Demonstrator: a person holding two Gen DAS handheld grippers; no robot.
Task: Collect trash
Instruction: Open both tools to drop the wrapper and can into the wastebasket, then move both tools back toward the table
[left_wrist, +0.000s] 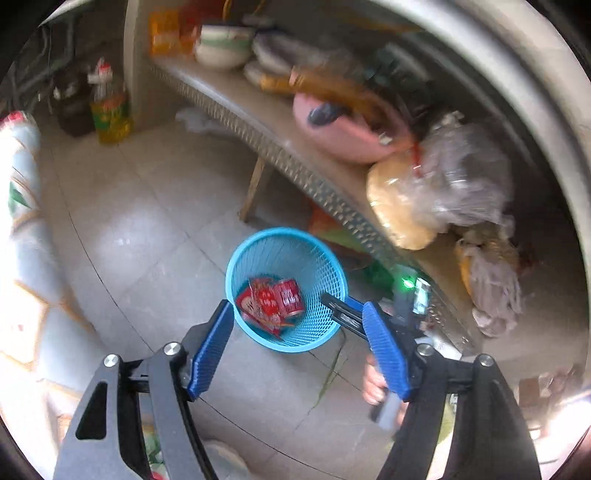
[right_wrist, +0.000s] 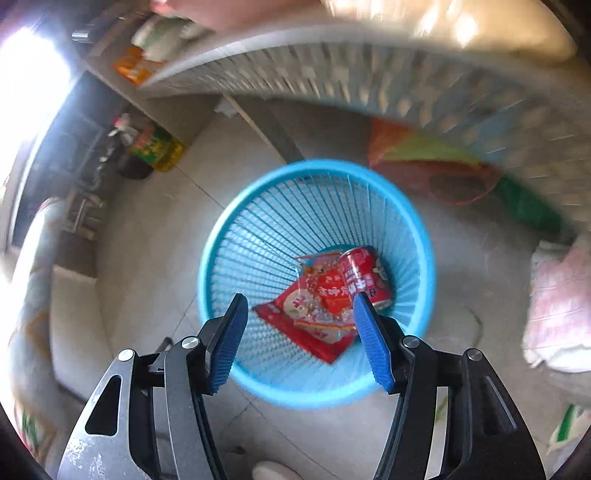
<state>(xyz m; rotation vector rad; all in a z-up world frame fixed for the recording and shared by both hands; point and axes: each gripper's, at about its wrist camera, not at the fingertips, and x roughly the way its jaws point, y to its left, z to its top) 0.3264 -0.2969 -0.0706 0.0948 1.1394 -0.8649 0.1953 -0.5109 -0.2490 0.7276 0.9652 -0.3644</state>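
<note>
- The blue mesh basket (right_wrist: 316, 280) stands on the tiled floor (left_wrist: 147, 206) at the centre of both views, just beside the bench (left_wrist: 303, 147).
- Inside it lie a red can (right_wrist: 365, 275) and a red snack wrapper (right_wrist: 314, 314), touching each other at the bottom.
- The right gripper (right_wrist: 299, 332) hangs over the basket, its blue fingers (right_wrist: 229, 343) spread wide, holding nothing.
- The left gripper (left_wrist: 295, 347) sits at the lower middle of its view, fingers (left_wrist: 210, 350) spread and empty.
- On the bench, right side of the left view: a pink basin (left_wrist: 347, 125) and plastic bags (left_wrist: 454, 177).
</note>
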